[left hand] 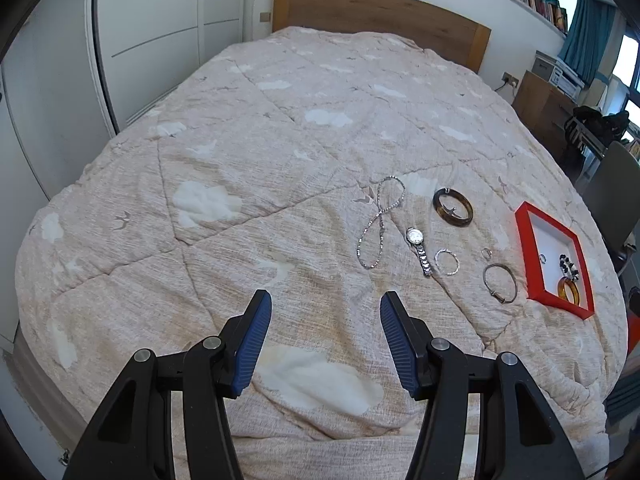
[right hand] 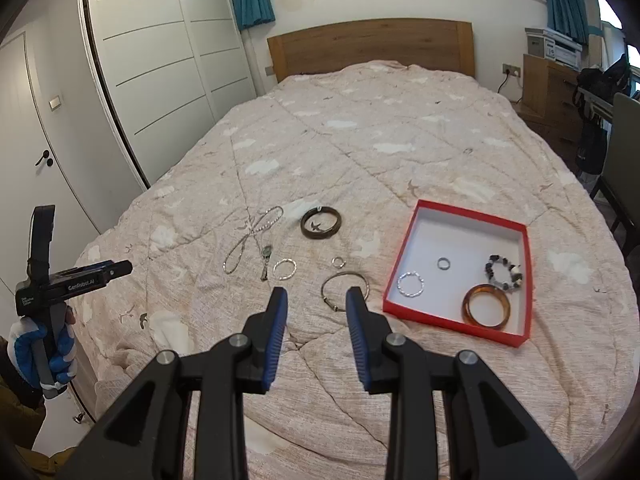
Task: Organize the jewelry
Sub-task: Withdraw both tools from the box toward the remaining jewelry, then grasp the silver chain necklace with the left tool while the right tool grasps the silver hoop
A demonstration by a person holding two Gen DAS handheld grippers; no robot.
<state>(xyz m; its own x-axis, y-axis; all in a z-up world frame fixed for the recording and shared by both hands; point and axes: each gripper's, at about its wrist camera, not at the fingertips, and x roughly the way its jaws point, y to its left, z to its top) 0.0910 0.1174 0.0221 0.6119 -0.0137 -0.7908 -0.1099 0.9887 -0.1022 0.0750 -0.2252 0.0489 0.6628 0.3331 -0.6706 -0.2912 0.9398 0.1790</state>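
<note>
A red box [right hand: 404, 264] [left hand: 522, 240] lies on the bed and holds a twisted silver ring [right hand: 410, 284], a small ring [right hand: 443, 263], a bead bracelet [right hand: 504, 273] and an amber bangle [right hand: 486, 305]. On the quilt left of it lie a silver bangle [right hand: 344, 290] [left hand: 500, 282], a small ring [right hand: 338, 262], a twisted silver hoop [right hand: 285, 269] [left hand: 447, 262], a watch [left hand: 419, 251], a dark bangle [right hand: 321, 222] [left hand: 453, 211] and a silver chain [left hand: 378, 227] [right hand: 248, 244]. My right gripper [right hand: 317, 299] is open and empty, just short of the silver bangle. My left gripper [left hand: 326, 306] is open and empty, short of the chain.
The quilted bed [right hand: 360, 140] fills both views, with a wooden headboard [right hand: 372, 46] at the far end. White wardrobe doors [right hand: 160, 72] stand at the left. A desk and chair [right hand: 616, 152] stand at the right. The left gripper's body [right hand: 60, 284] shows in the right wrist view.
</note>
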